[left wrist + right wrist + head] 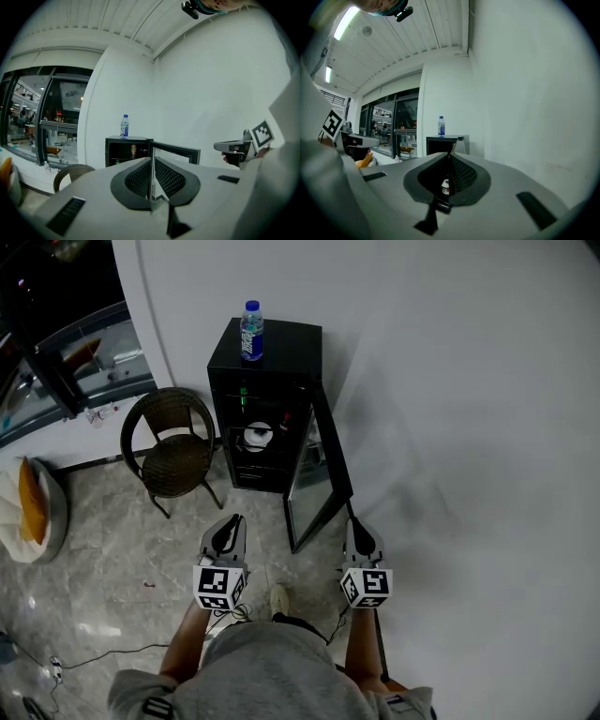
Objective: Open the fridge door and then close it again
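Against a white wall (450, 381), the small black fridge (267, 362) stands with its door (323, 465) swung wide open. The door is hinged on the right, and its free edge angles out toward me over the pale stone floor (112, 549). A water bottle (251, 331) with a blue cap and label stands upright on the fridge's top, near the back left corner. Inside the dark cabinet a white round item (258, 436) sits on a shelf — what it is I cannot tell.

I hold both tools out level in front of me, short of the fridge. My left hand-held gripper (232, 521) points at the open cabinet, its jaws pressed together with nothing between them. My right hand-held gripper (356, 526) is likewise pressed together and empty. It sits to the right, near the door's free edge but apart from it. From that side the door shows almost edge-on.

Left of the fridge, just beside it, a dark wicker chair (173, 451) faces into the room. Farther left a white-and-orange cushion (33, 507) lies on the floor, and a thin cable (122, 652) trails across the stone near my feet.
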### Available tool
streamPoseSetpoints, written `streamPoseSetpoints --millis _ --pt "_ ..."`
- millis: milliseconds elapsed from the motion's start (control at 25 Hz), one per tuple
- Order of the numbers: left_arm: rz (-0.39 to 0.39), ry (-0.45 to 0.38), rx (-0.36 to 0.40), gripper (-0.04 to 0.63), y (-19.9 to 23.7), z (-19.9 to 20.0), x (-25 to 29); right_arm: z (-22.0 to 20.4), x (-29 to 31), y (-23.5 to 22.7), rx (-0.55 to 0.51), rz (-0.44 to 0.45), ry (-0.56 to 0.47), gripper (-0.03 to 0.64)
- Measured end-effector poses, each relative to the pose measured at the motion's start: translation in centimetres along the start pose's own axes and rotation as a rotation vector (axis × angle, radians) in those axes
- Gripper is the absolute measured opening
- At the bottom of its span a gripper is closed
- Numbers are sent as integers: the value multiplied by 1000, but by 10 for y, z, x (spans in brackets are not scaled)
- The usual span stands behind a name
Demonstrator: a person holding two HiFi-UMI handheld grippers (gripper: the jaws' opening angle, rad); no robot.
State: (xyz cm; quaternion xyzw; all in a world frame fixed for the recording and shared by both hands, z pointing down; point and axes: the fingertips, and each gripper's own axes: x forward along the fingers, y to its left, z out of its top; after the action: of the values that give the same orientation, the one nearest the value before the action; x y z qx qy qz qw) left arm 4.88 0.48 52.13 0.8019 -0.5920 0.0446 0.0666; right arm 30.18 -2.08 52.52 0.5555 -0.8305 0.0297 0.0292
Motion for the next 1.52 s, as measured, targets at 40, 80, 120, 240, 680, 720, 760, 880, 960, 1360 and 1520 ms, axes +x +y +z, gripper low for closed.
streamPoseSetpoints --millis 40,80,120,240,680,720,760,880,960,1360,1520 --pt "0 1 2 28 -3 0 6 -3 4 -3 1 15 6 26" --pt "-1 4 4 29 -6 1 11 -5 9 -6 3 34 14 26" --pt "0 7 6 29 -9 0 16 -8 13 -8 4 51 22 26" --pt "14 17 8 29 -12 -2 25 -14 21 -15 8 90 31 28" --pt "88 28 0 29 -10 -6 46 -21 48 -24 4 233 27 201" --pt "93 29 -2 28 -10 -6 47 -21 51 -24 4 239 27 201" --pt "99 30 -3 29 -10 -6 48 -22 53 -24 4 244 28 201" --pt "115 35 -7 29 -10 -8 50 -24 57 -25 5 256 40 199" --pt "124 39 -10 29 -9 -9 50 -26 60 -24 5 270 48 199" --pt "173 41 -20 28 -1 -11 48 -26 66 -25 -18 301 38 150" --pt "190 46 -23 29 3 -13 46 -26 68 -22 -40 310 37 144"
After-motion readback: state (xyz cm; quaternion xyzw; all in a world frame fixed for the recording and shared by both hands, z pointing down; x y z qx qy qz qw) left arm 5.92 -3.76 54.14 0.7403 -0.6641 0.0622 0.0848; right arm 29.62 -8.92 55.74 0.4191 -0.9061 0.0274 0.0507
